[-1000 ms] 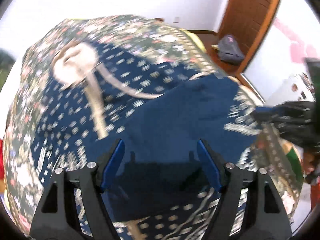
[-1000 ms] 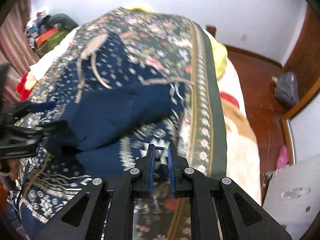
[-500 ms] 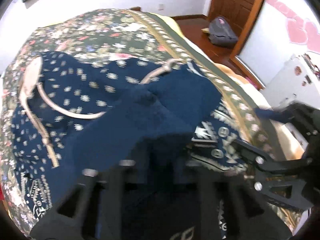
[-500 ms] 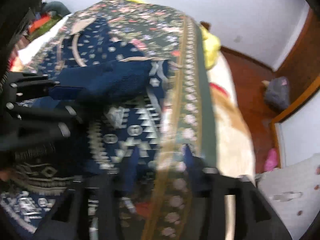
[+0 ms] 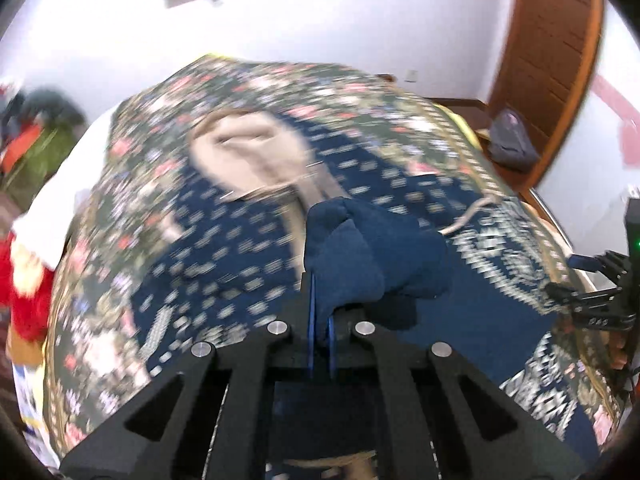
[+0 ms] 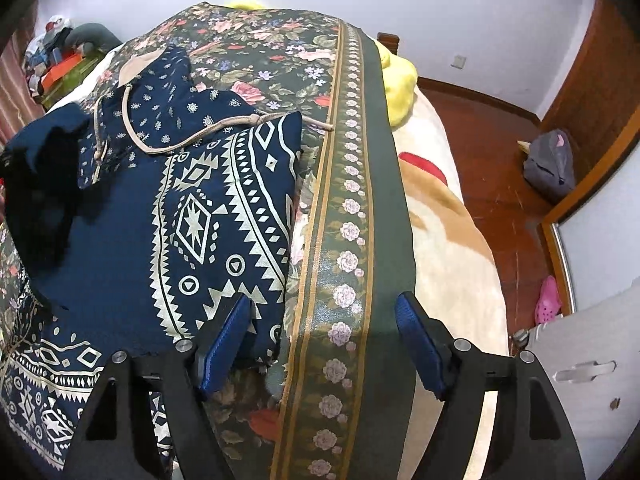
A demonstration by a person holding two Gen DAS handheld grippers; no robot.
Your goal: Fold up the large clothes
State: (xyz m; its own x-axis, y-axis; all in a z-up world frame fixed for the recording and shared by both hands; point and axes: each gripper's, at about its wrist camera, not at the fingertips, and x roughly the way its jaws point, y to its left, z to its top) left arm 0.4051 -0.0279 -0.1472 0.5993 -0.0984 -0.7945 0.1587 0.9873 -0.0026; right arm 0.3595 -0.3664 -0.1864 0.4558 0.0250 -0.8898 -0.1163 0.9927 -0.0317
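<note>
1. Left wrist view: the left gripper (image 5: 320,312) has its jaws clamped together on a bunched plain-navy sleeve (image 5: 368,256) of the garment (image 5: 248,256). The gathered cloth rises from the jaws toward 12 o'clock and spills toward 2 o'clock.

2. Left wrist view: the garment, a navy hooded top with pale print, lies spread on the floral bedspread (image 5: 132,184). Its beige-lined hood (image 5: 252,156) sits at 11 o'clock, far from the jaws. The picture is motion-blurred; fine detail cannot be read.

3. Left wrist view: the right gripper (image 5: 592,296) shows at 3 o'clock, at the garment's right edge. Its jaw state cannot be read here.

4. Right wrist view: the right gripper (image 6: 320,344) has its jaws wide apart and holds nothing. The left finger (image 6: 224,344) overlaps the garment's folded right edge (image 6: 276,248); the right finger (image 6: 420,344) is over the bedspread's green border (image 6: 360,208).

5. Right wrist view: the garment's body (image 6: 192,220) fills the field from 9 to 11 o'clock. The drawstring (image 6: 200,136) crosses it near 11 o'clock.

6. Governing relation: the garment's long axis runs from hem at 7 o'clock to hood at 11 o'clock, hood pointing away from both grippers. The raised sleeve (image 6: 44,160) lies at 9 o'clock, nearer the left gripper; that gripper should probably carry it across the axis.

7. Judgement: the right side is already folded in; the sleeve is not yet laid flat.
</note>
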